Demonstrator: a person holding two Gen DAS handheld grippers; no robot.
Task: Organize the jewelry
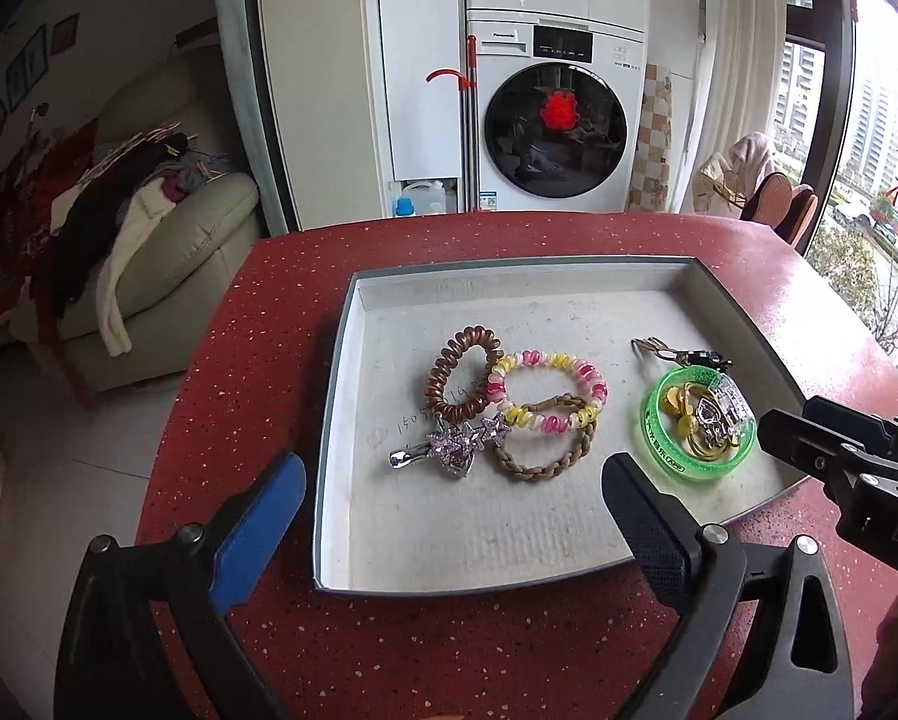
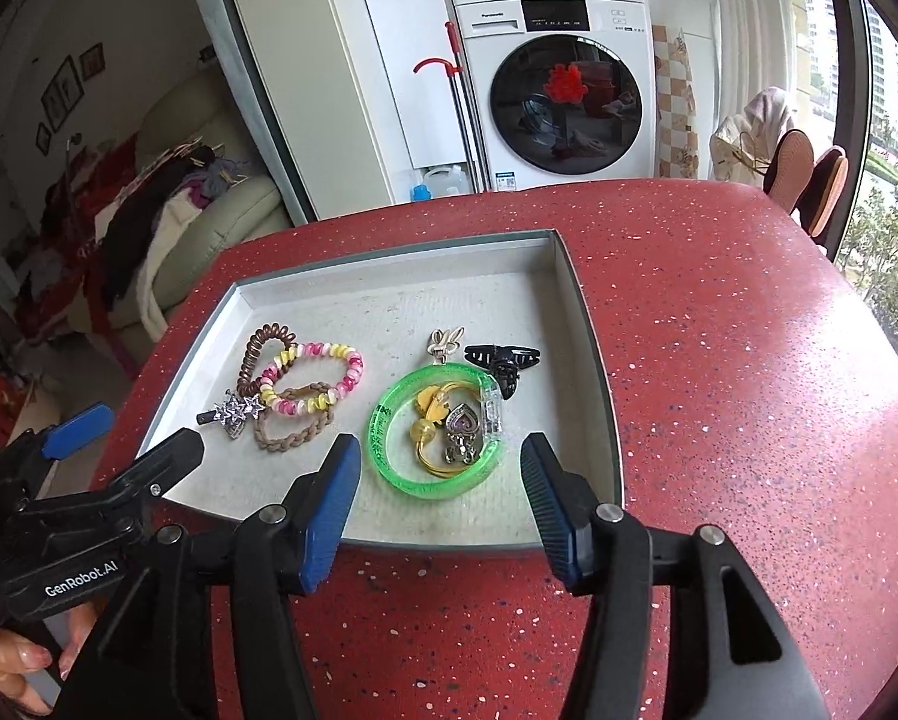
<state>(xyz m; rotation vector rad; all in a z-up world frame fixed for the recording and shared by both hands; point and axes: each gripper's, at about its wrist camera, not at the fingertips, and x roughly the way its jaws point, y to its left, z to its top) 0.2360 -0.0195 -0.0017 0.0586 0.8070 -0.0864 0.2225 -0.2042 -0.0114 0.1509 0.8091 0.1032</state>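
While open, right tongs [image 2: 440, 498] | green bangle [image 2: 437, 429] just ahead, untouched

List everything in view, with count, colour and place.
table: one, red speckled, under the tray
tray: one, grey-white, on the table
coil ties: two, brown and pink-yellow, tray's left half
braided tie: one, tan, under the pink-yellow coil
star clip: one, silver, beside the ties
bangle: one, green, right half, around gold and silver trinkets
claw clip: one, black, behind the bangle
washer: one, white, background
left gripper: open, empty
right gripper: open, empty
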